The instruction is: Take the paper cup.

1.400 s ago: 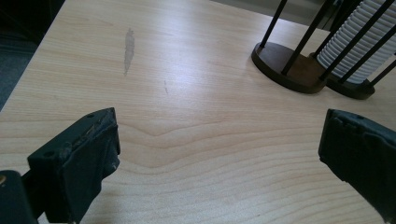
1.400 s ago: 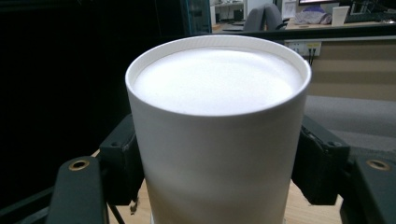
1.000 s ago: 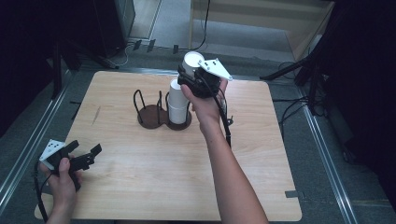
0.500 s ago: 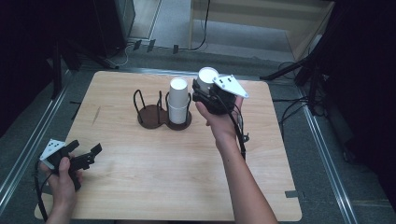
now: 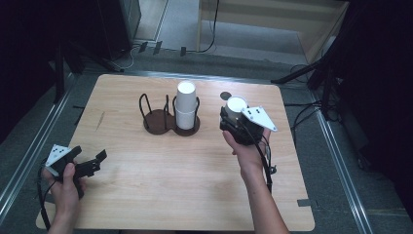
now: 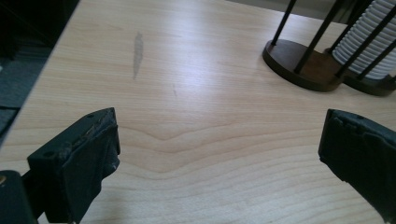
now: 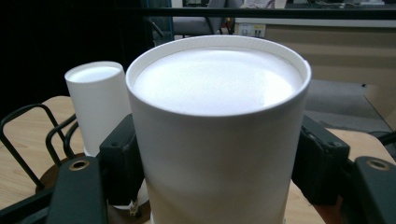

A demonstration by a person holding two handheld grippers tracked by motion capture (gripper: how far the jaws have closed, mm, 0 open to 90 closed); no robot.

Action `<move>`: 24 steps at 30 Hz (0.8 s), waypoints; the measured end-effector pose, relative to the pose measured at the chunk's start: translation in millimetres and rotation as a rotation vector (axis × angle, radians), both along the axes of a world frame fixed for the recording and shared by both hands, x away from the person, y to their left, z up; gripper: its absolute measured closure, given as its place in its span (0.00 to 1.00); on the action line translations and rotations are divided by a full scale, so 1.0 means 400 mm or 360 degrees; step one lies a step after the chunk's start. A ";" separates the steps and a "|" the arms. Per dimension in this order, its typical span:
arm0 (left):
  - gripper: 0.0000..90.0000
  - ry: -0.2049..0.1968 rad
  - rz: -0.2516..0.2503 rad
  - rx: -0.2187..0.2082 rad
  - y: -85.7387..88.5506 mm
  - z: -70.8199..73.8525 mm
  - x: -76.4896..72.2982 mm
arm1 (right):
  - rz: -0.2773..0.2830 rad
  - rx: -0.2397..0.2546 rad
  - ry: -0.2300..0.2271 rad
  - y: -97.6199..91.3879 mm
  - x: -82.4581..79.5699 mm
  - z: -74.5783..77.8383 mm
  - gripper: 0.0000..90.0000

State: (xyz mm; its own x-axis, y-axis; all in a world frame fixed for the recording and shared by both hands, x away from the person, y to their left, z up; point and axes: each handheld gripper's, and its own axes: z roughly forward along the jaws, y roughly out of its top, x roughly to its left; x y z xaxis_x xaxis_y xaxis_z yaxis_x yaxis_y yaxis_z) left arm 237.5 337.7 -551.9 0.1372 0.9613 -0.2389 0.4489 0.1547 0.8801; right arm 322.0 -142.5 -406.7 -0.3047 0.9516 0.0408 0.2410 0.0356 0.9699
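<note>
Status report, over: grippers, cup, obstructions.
Right gripper shut on white cup. Left gripper open, empty. Cup stack sits in rack.

Your light wooden table (image 5: 146,195) stands on grey carpet (image 5: 341,185), metal rails (image 5: 29,161) along both sides. Beyond it, cables (image 5: 212,29) trail across the floor toward a pale wooden cabinet (image 5: 311,29); the surroundings are dark.

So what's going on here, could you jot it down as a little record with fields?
Setting: wooden table
Right gripper: shut on a white cup, held upside down, to the right of the holder
Left gripper: open, nothing between its jaws, over the near left corner of the table
Cup holder: dark, two round bays with wire posts
Stack of cups: upside down in the holder's right bay
Left bay: empty
</note>
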 end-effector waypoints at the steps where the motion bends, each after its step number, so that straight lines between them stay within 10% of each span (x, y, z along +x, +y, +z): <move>1: 0.00 -0.0009 0.0019 0.0017 -0.002 0.002 -0.002 | 0.0000 0.0017 0.0004 -0.008 -0.005 -0.006 0.32; 24: 0.00 -0.0079 -0.0181 0.0019 -0.117 0.082 -0.006 | 0.0059 0.0069 0.0049 -0.082 -0.118 -0.138 0.32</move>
State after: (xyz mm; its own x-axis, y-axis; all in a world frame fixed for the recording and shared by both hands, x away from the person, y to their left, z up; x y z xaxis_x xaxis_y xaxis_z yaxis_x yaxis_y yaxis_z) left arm 235.0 291.0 -519.0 0.2572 0.9415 -0.2176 0.4188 0.0944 0.9032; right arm 274.7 -175.1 -461.9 -0.3379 0.9367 0.0916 0.2701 0.0033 0.9628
